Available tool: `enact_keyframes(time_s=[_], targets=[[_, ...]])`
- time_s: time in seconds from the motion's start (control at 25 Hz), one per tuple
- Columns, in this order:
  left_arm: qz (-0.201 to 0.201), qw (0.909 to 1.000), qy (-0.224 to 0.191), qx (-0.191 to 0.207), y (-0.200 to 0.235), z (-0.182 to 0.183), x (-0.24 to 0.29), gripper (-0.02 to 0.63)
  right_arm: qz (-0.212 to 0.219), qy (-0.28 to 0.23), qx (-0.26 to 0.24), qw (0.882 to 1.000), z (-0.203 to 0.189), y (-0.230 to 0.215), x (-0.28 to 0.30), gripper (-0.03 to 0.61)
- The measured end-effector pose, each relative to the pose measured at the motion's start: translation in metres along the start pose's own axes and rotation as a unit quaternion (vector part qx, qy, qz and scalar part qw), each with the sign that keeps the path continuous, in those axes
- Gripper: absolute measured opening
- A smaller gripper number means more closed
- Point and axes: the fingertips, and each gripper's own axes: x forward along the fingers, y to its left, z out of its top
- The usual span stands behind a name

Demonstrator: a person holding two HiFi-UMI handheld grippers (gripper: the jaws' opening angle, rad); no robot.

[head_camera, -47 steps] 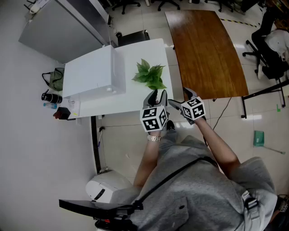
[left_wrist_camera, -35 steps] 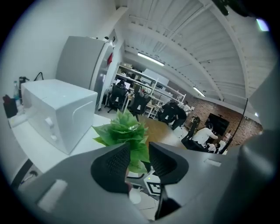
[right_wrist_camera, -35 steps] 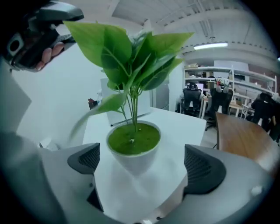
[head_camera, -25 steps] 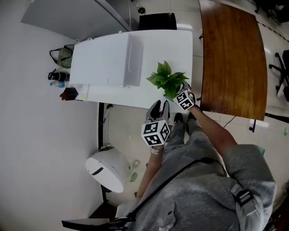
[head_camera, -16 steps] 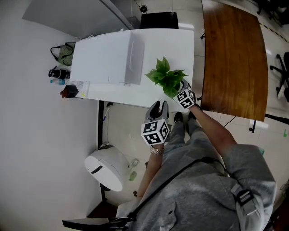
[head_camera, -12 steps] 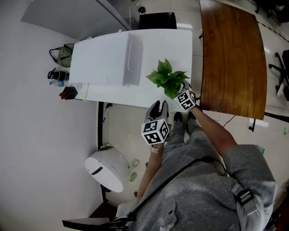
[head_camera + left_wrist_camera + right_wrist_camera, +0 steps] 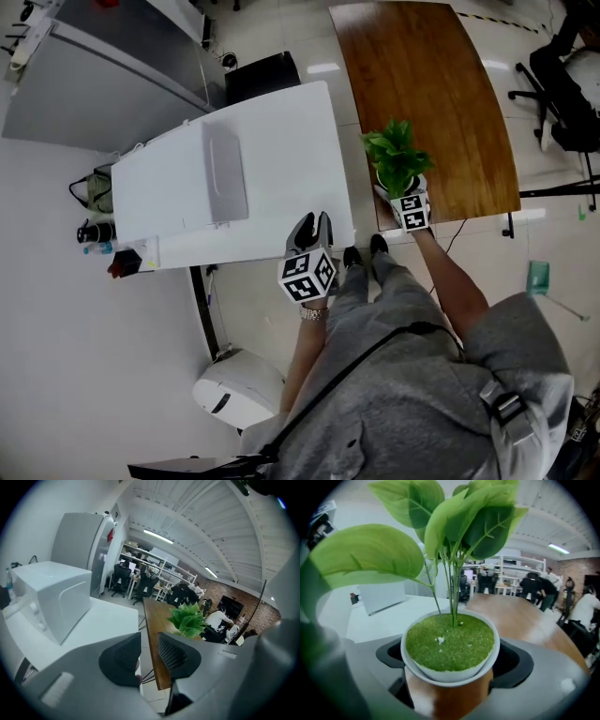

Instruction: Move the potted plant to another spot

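The potted plant (image 7: pixel 396 159), green leaves in a small white pot, hangs over the near edge of the brown wooden table (image 7: pixel 422 84). My right gripper (image 7: pixel 398 192) is shut on the pot. In the right gripper view the pot (image 7: pixel 450 648) sits between the two dark fingers (image 7: pixel 513 660), with brown wood below it. My left gripper (image 7: pixel 310 223) hovers at the front edge of the white table (image 7: pixel 281 141). Its jaws stand a narrow gap apart with nothing between them. In the left gripper view the plant (image 7: pixel 190 620) shows beyond that gripper (image 7: pixel 149 648).
A white box-shaped appliance (image 7: pixel 178 187) stands on the white table's left part. A grey cabinet (image 7: pixel 94 75) and small bottles (image 7: pixel 94 232) are at the far left. A white bin (image 7: pixel 234 394) stands on the floor below. Office chairs (image 7: pixel 562 84) stand to the right.
The right gripper has carried the potted plant from the white table rightwards to above the brown table. The left gripper shifted a little along the white table's edge.
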Motion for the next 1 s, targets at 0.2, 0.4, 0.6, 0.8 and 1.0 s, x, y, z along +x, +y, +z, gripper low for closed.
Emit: enact_keyframes(time_s=[0.2, 0.4, 0.6, 0.8, 1.0], targets=[[-0.033, 0.9982, 0.032, 0.039, -0.039, -0.01, 0.024, 0.129, -0.072, 0.029, 0.04, 0.996, -0.053, -0.087, -0.028, 0.518], [-0.054, 0.9949, 0.053, 0.067, -0.069, -0.017, 0.038, 0.127, -0.046, 0.01, 0.052, 0.998, -0.059, -0.093, -0.031, 0.538], [-0.064, 0.9934, 0.058, 0.075, -0.091, -0.021, 0.045, 0.126, -0.021, 0.028, 0.053, 0.998, -0.073, -0.089, -0.046, 0.57], [-0.068, 0.9921, 0.069, 0.08, -0.108, -0.04, 0.041, 0.124, -0.044, 0.029, 0.109, 0.993, -0.108, -0.093, -0.098, 0.577], [-0.078, 0.9908, 0.072, 0.084, -0.117, -0.061, 0.014, 0.12, -0.064, 0.021, 0.184, 0.981, -0.114, -0.08, -0.146, 0.485]])
